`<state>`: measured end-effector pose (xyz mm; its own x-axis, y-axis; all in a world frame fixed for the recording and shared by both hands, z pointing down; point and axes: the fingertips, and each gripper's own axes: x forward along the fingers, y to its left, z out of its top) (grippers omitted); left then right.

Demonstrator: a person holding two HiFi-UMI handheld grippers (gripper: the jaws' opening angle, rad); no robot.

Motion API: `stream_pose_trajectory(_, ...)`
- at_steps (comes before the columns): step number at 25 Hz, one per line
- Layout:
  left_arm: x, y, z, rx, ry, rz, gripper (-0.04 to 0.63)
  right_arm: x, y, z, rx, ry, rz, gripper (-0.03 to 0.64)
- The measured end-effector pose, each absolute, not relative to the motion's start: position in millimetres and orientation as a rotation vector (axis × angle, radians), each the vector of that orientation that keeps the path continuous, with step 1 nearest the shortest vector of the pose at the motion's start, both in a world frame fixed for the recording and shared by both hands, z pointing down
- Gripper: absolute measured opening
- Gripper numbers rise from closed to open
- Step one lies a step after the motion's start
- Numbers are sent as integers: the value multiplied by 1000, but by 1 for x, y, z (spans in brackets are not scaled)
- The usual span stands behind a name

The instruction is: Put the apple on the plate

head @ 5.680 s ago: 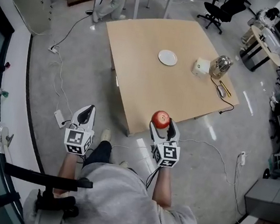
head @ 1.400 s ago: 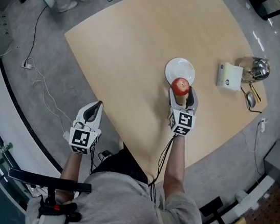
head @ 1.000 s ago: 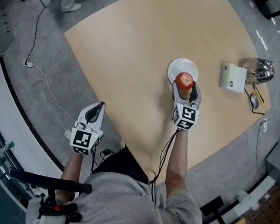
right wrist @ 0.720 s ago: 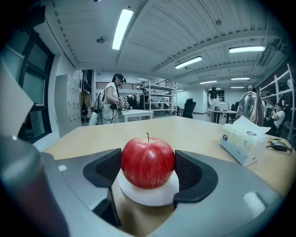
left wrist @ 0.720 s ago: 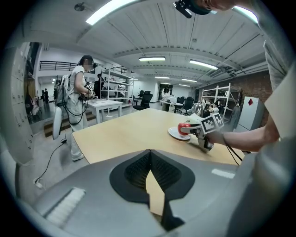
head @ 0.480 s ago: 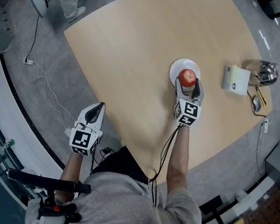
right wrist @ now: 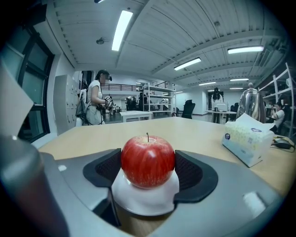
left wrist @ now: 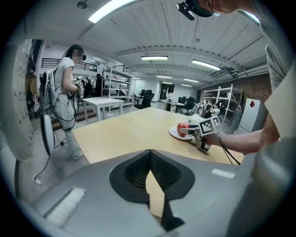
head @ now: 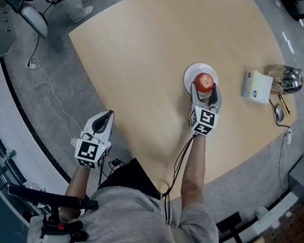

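One glossy round apple (right wrist: 148, 161), smooth white plate (right wrist: 146, 202)

Room around my two pairs of jaws

Between the jaws of my right gripper (head: 204, 89) no room is left: the apple (right wrist: 148, 159) fills the gap, and the plate (right wrist: 145, 200) lies just under it. Ahead of these jaws and to their left, the table (head: 147, 39) is bare and wide. To their right the tissue box (right wrist: 247, 139) stands near, with the kettle (head: 288, 79) beyond it, so this side is narrow. My left gripper (head: 104, 117) is beside the table edge, over the floor; ahead of its jaws is bare table, then my right forearm (left wrist: 245, 139) crosses.
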<state>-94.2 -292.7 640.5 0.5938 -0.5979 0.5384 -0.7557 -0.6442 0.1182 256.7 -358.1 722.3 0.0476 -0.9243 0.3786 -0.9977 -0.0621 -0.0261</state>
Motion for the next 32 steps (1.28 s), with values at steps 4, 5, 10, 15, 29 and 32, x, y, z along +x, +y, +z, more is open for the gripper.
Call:
stream_pose_trajectory(4, -93, -293, 641, 2496, -1097, 666, 18, 259, -358, 725, 2089, -1937, 445, 368)
stream_pose_trajectory(5, -93, -293, 641, 2495, -1097, 665, 18, 260, -358, 726, 2093, -1933, 452, 368)
stream_pose_trajectory(10, -92, -293, 640, 2498, -1094, 669, 18, 259, -358, 727, 2083, -1927, 462, 368)
stream_pose_trajectory(15, -96, -293, 639, 2501, -1095, 660, 18, 256, -355, 728, 2092, -1956, 519, 395)
stream_pose_trajectory(29, -106, -285, 624, 2523, -1120, 623, 18, 248, -351, 703, 2094, -1970, 481, 423)
stream_pose_trajectory(32, -107, -281, 618, 2532, -1123, 611, 18, 246, -348, 694, 2091, -1976, 468, 426)
